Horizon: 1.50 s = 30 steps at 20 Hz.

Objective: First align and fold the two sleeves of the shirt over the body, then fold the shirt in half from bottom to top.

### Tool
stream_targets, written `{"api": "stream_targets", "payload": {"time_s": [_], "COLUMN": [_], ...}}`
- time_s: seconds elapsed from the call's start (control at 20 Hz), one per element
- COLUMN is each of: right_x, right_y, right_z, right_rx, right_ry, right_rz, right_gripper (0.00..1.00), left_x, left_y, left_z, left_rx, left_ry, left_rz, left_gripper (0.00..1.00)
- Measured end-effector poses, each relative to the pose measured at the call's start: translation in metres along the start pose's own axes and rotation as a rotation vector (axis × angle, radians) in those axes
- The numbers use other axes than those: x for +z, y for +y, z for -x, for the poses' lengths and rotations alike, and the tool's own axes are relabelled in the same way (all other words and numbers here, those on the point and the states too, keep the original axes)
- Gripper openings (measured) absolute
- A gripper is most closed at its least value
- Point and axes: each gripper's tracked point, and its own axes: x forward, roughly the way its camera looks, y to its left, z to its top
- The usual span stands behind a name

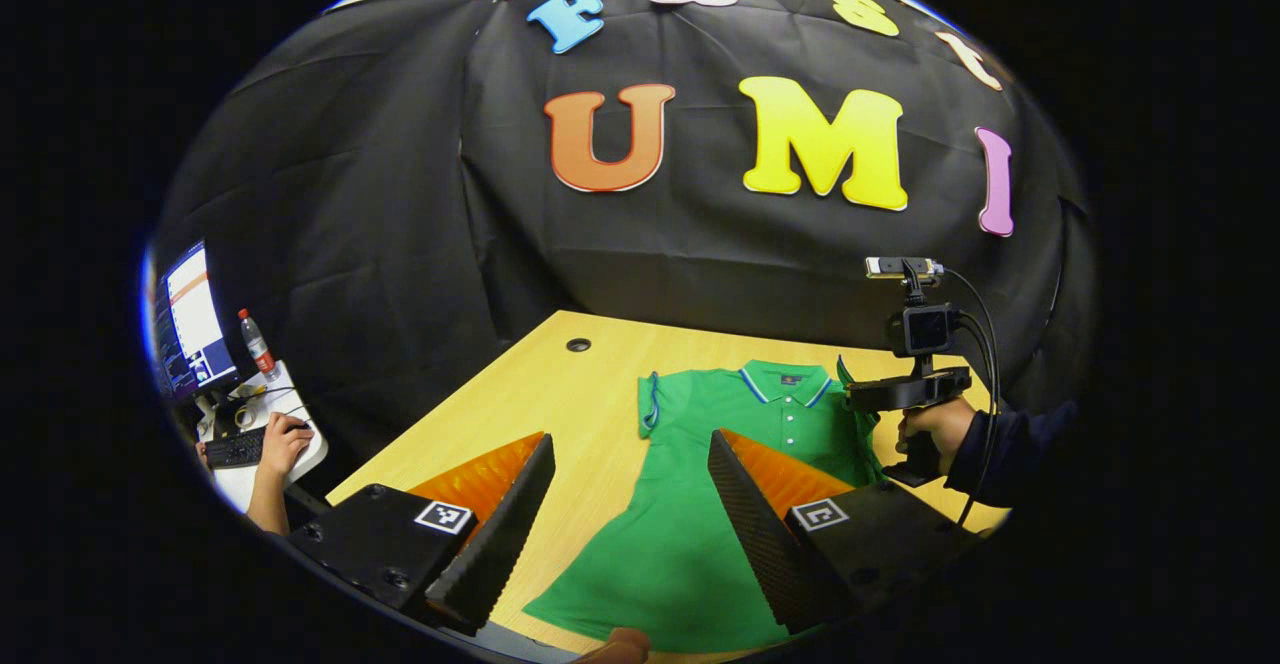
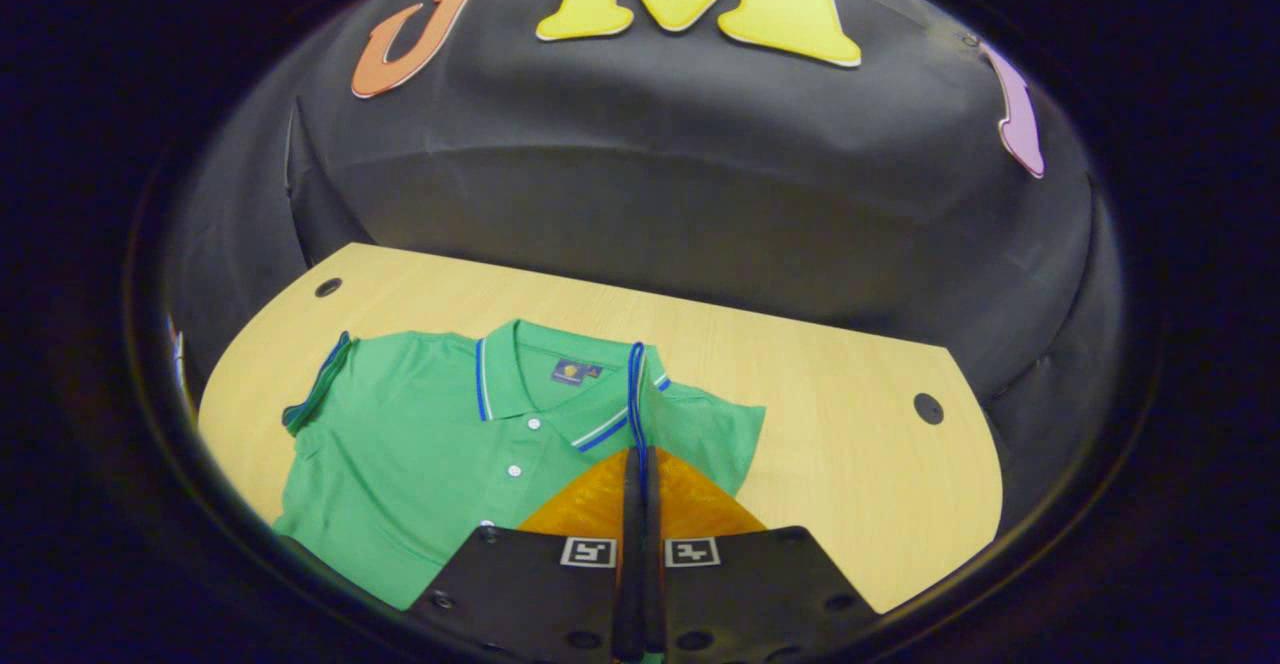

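Right gripper [image 2: 640, 464] pinching the shirt's [image 2: 420, 454] sleeve [image 2: 636, 384], lifting it over the body, left gripper [image 1: 630, 514] hovering spread above the shirt on the tabletop [image 2: 850, 424].

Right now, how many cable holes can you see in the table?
2. One hole sits at the table's far left corner beyond the shirt, another hole near the right edge. More may be hidden.
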Motion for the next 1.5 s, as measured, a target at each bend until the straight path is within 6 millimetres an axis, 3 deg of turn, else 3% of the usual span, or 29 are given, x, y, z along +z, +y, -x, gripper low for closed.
{"api": "stream_targets", "payload": {"time_s": [0.35, 0.5, 0.7, 0.85, 0.9, 1.1, 1.15, 1.25, 1.3, 1.5], "right_x": [-0.038, -0.045, -0.042, -0.030, -0.024, -0.007, -0.005, 0.002, 0.004, -0.004], "right_y": [0.054, 0.060, 0.057, 0.043, 0.035, -0.003, -0.014, -0.037, -0.048, -0.078], "right_z": [-0.020, -0.022, -0.004, 0.032, 0.047, 0.112, 0.129, 0.160, 0.176, 0.236], "right_rx": [0.031, 0.032, 0.046, 0.051, 0.047, 0.020, 0.008, -0.030, -0.051, -0.138], "right_ry": [0.070, 0.086, 0.099, 0.073, 0.056, -0.008, -0.023, -0.059, -0.074, -0.095], "right_rz": [0.012, -0.005, -0.070, -0.102, -0.110, -0.177, -0.178, -0.174, -0.182, -0.215], "right_gripper": [0.03, 0.04, 0.12, 0.39, 0.40, 0.80, 0.79, 0.90, 0.90, 0.93], "left_x": [-0.023, -0.026, -0.022, -0.011, -0.005, 0.011, 0.012, 0.008, 0.005, -0.014], "left_y": [0.044, 0.057, 0.069, 0.072, 0.072, 0.054, 0.045, 0.028, 0.019, -0.006], "left_z": [0.012, 0.015, 0.010, -0.009, -0.018, -0.068, -0.082, -0.111, -0.126, -0.188], "left_rx": [0.064, 0.072, 0.061, 0.033, 0.029, -0.052, -0.078, -0.125, -0.142, -0.181], "left_ry": [0.046, 0.053, 0.045, 0.032, 0.026, 0.004, 0.009, 0.033, 0.044, 0.102], "left_rz": [0.024, 0.025, 0.004, -0.021, -0.036, -0.107, -0.109, -0.102, -0.104, -0.126], "left_gripper": [1.00, 1.00, 1.00, 0.99, 1.00, 1.00, 0.99, 1.00, 0.99, 1.00]}}
